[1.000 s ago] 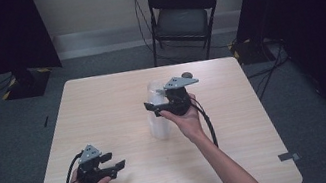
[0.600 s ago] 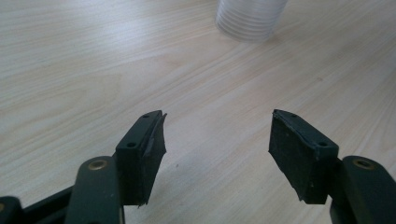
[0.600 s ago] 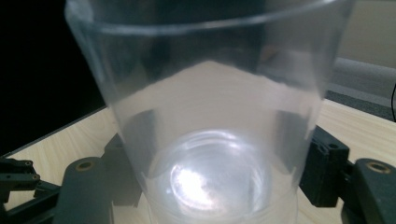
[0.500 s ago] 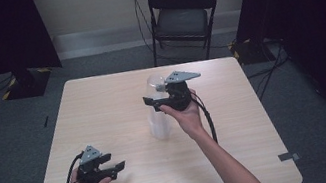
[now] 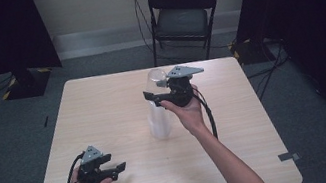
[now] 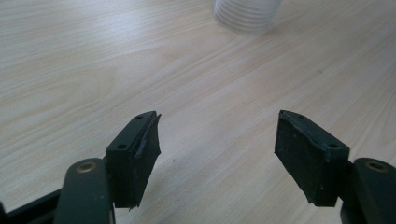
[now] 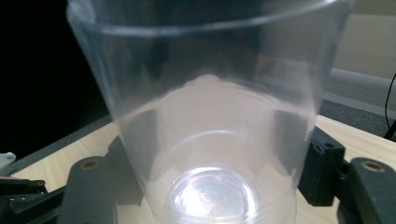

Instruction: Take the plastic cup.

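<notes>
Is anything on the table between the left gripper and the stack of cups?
Nothing visible. The left gripper is open over bare table, and the wood between it and the stack of cups is clear. The right gripper holds a clear cup above the stack.

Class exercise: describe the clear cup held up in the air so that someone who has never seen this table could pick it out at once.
Start at the light wooden table in front of the black folding chair. Above its middle, the right gripper is shut on a single clear cup. Unlike the whitish stack of cups standing on the table just below it, this one is alone, transparent and lifted off the surface.
</notes>
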The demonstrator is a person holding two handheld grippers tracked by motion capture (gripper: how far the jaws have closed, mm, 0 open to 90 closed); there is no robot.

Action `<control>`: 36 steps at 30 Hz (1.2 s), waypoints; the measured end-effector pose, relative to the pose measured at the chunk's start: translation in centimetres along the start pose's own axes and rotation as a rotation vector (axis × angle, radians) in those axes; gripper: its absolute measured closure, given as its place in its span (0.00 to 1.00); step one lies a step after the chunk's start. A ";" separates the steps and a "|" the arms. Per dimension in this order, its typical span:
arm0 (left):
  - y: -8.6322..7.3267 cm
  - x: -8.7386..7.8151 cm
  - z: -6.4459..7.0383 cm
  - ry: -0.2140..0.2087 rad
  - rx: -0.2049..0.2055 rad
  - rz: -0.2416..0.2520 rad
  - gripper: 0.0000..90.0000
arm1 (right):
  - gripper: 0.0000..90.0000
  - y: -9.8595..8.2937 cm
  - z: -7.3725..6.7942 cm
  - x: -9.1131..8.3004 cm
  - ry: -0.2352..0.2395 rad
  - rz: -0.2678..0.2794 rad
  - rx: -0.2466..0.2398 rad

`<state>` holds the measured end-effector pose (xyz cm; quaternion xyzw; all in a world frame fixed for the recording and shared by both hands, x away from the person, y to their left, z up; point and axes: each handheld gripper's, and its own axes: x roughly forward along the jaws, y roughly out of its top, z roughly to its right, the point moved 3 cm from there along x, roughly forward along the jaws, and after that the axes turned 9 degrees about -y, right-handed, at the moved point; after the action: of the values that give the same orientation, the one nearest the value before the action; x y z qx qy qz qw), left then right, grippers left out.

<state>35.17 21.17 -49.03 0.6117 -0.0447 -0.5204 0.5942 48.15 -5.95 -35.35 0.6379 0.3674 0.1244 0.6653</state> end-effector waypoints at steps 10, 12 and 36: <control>0.0 0.0 -0.1 0.002 -0.010 0.004 0.30 | 0.37 1.2 0.4 -1.4 0.006 0.044 0.051; 0.0 0.0 -0.1 -0.001 -0.004 0.004 0.30 | 0.37 1.5 0.5 -1.8 0.017 0.054 0.069; 1.0 -0.4 0.3 -0.050 0.026 0.156 0.37 | 0.37 -0.8 2.7 -7.7 -0.063 0.024 0.058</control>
<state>35.33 20.94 -47.97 0.6008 -0.1141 -0.4871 0.6235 44.21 -12.99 -33.81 0.6648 0.3421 0.1014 0.6563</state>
